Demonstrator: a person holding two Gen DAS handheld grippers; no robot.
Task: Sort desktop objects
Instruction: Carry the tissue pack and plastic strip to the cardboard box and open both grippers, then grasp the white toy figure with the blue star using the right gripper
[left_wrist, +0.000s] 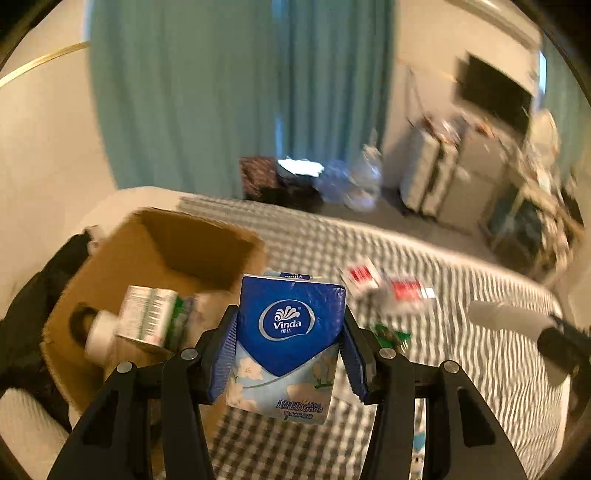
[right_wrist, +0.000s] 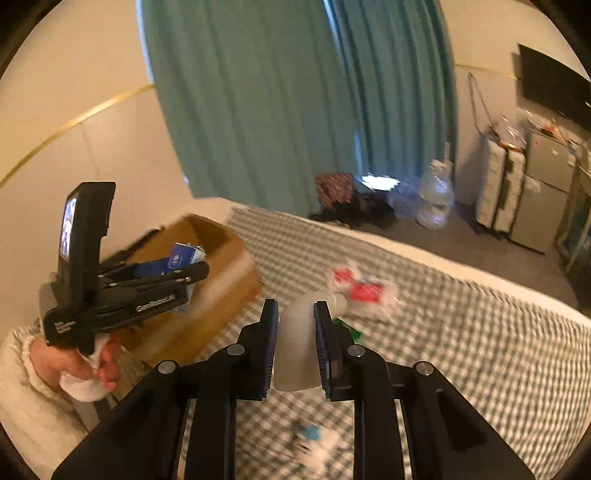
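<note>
Left gripper (left_wrist: 290, 343): clamped on a blue Vinda tissue pack (left_wrist: 290, 332), which is held upright between the pads, above the near edge of the box.
Right gripper (right_wrist: 295, 343): closed on a white bottle (right_wrist: 297, 354); the bottle is gripped at its body, with its neck pointed away and to the right.
Left hand (right_wrist: 92, 365): seen in the right wrist view at lower left, wrapped round the left gripper's handle, with a pale sleeve (right_wrist: 22, 376) behind it.
Cloth (left_wrist: 461, 369): a grey-and-white checked cover, on which everything is laid.
Box (left_wrist: 207, 243): open brown cardboard, set at the left on the cloth; a white bottle with a green label (left_wrist: 147, 321) is seen lying inside it.
Red-and-white packets (left_wrist: 388, 286): lying on the cloth to the right of the box, blurred; a green wrapper (left_wrist: 391, 336) is seen just in front of them.
Curtain (left_wrist: 240, 92): teal, hung behind the bed.
Background: a dark screen (left_wrist: 495, 92) is mounted on the far right wall; pale cabinets (left_wrist: 454, 177) are stood below it.
</note>
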